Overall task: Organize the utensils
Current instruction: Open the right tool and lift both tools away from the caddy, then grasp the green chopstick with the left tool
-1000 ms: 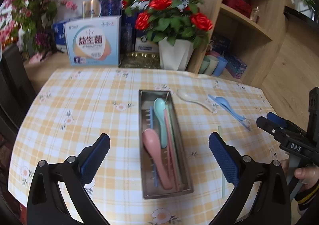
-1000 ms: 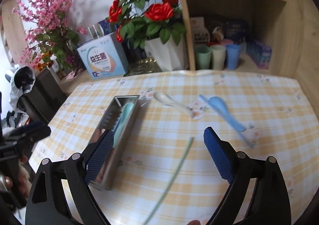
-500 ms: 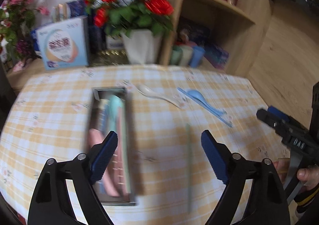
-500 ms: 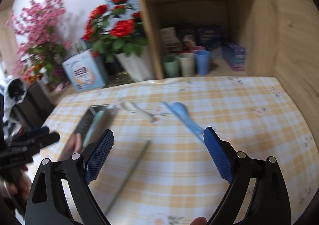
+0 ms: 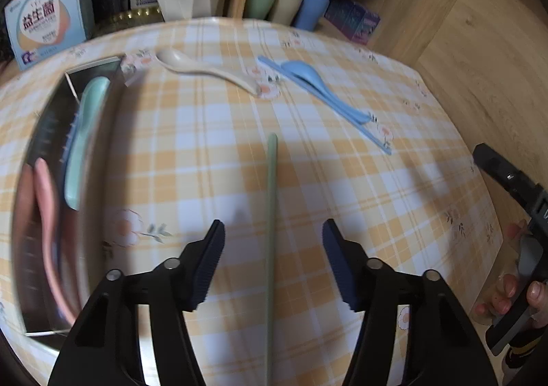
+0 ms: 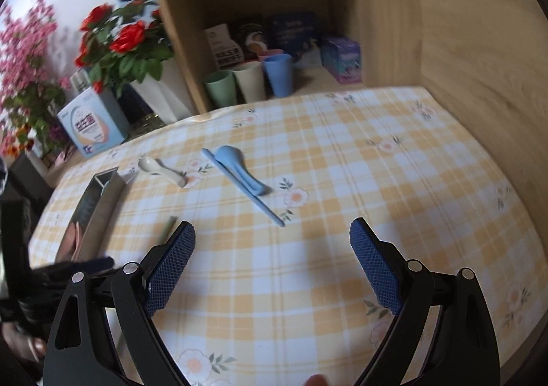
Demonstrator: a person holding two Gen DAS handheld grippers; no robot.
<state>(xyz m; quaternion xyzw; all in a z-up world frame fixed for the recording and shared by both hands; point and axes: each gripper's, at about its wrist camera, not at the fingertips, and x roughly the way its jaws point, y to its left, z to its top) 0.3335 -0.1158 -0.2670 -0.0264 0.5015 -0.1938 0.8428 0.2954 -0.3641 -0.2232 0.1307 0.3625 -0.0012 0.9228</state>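
One green chopstick (image 5: 271, 214) lies on the checked cloth, its long axis running bottom to centre of the left wrist frame, between the left gripper (image 5: 273, 262) jaws, which have just been closing but stand apart, untouching. Right gripper (image 6: 272, 269), jaws wide, holds nothing, farther off. Metal tray (image 5: 44, 160) lies at left.

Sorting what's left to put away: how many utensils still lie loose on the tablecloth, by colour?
Cream: 1, the cream spoon
Blue: 2, the blue spoon and blue chopstick
Green: 1, the green chopstick
Total: 4
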